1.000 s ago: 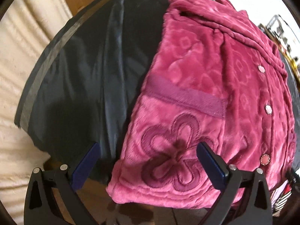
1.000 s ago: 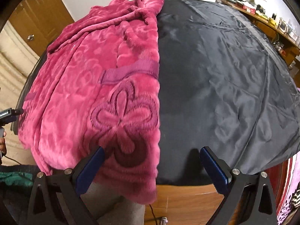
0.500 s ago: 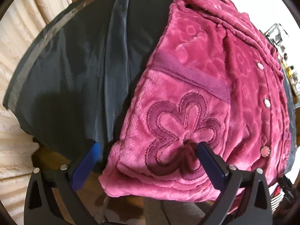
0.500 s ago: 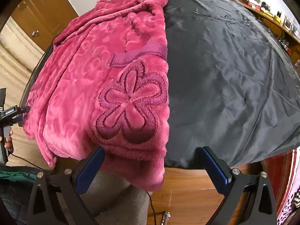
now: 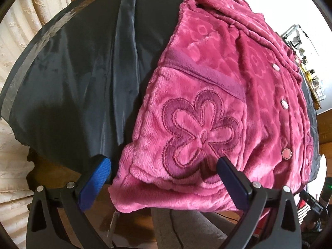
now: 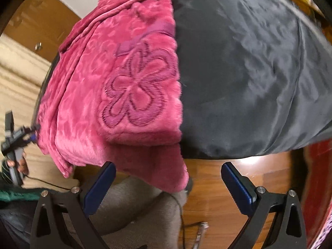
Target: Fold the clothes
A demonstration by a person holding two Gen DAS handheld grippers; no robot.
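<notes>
A plush magenta garment point(image 5: 217, 95) with an embroidered flower pocket point(image 5: 199, 132) and pink buttons lies folded lengthwise on a black cloth-covered table point(image 5: 78, 78). Its near hem hangs over the table's front edge. My left gripper point(image 5: 164, 178) is open just in front of that hem, the blue pads either side of the pocket corner, touching nothing. In the right wrist view the garment point(image 6: 108, 95) fills the left half and the black cloth point(image 6: 249, 72) the right. My right gripper point(image 6: 168, 184) is open below the hanging hem, off the table edge.
A wooden floor point(image 6: 217, 197) and a grey trouser leg point(image 6: 134, 211) lie below the table edge. A hand holding the left gripper's handle point(image 6: 14, 145) shows at far left. A cream curtain point(image 5: 18, 41) hangs left; cluttered shelves point(image 5: 309, 74) stand far right.
Both grippers have pulled back and lowered toward the table's front edge; the garment's hanging hem now shows in both views. Both stayed open. The right view is tilted and blurred.
</notes>
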